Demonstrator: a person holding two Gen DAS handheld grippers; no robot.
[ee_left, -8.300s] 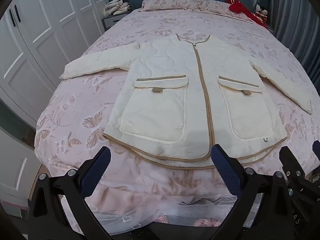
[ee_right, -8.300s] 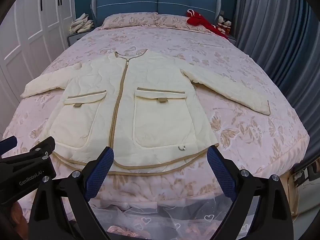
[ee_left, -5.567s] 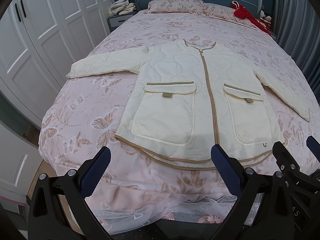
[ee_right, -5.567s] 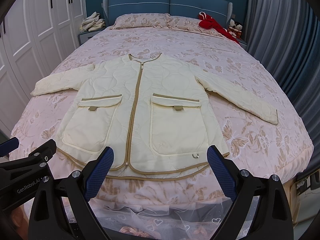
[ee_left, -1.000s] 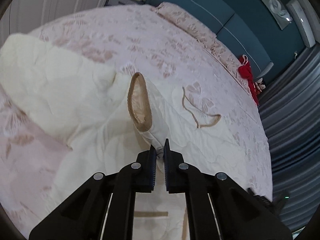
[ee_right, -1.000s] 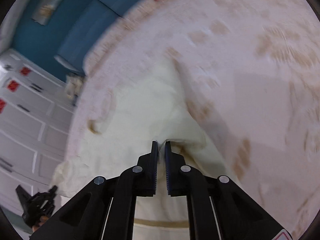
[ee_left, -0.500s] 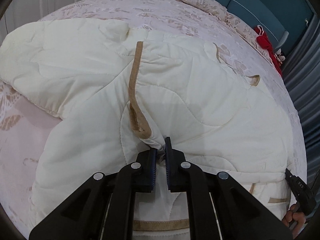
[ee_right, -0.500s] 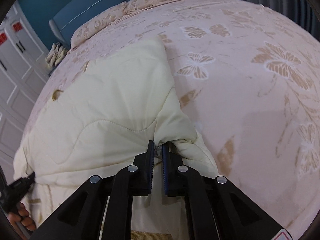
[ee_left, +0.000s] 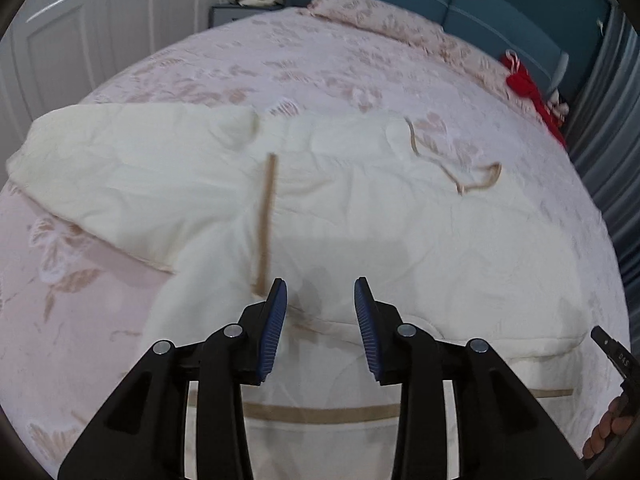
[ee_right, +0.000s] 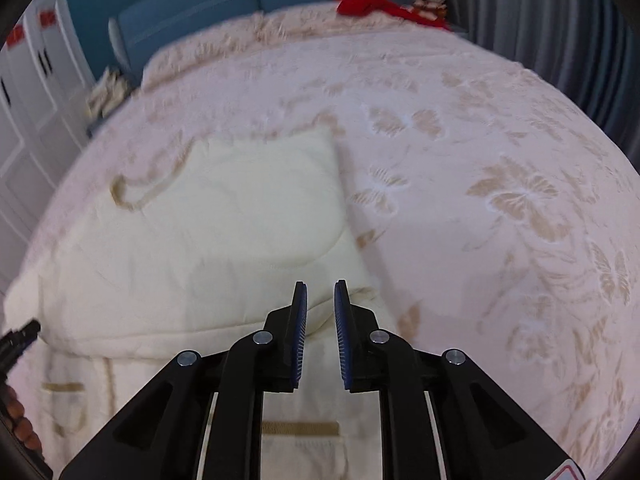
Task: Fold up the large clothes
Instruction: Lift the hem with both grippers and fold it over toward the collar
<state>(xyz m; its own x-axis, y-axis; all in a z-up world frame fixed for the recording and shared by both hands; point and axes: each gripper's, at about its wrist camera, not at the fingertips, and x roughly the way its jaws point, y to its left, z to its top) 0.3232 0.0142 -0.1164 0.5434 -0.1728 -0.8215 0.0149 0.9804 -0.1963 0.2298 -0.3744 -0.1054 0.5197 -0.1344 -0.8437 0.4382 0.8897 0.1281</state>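
Note:
A cream quilted jacket point(ee_left: 400, 240) with tan trim lies on the bed, both sleeves folded in over its body. The left sleeve's cuff trim point(ee_left: 266, 216) runs down toward my left gripper point(ee_left: 320, 283). Its jaws are opening just above the fabric, and nothing is pinched between the blue pads point(ee_left: 274, 320). In the right wrist view the jacket point(ee_right: 224, 232) shows its other sleeve folded in. Over that fold's edge my right gripper point(ee_right: 320, 283) is opening, with a narrow gap and no pad pressing the cloth. The tan neckline point(ee_left: 460, 176) lies further up.
The bed point(ee_right: 500, 208) has a pink floral cover that is bare to the right of the jacket. Pillows point(ee_left: 372, 16) and a red item point(ee_left: 524, 84) lie at the blue headboard. White wardrobe doors point(ee_left: 80, 20) stand on the left, grey curtains point(ee_right: 540, 12) on the right. A hand point(ee_left: 604, 428) shows at the edge.
Both grippers were shut on the sleeve ends half a second ago and have let go. The left jaws stand much wider, the right slightly, and the sleeves rest on the jacket.

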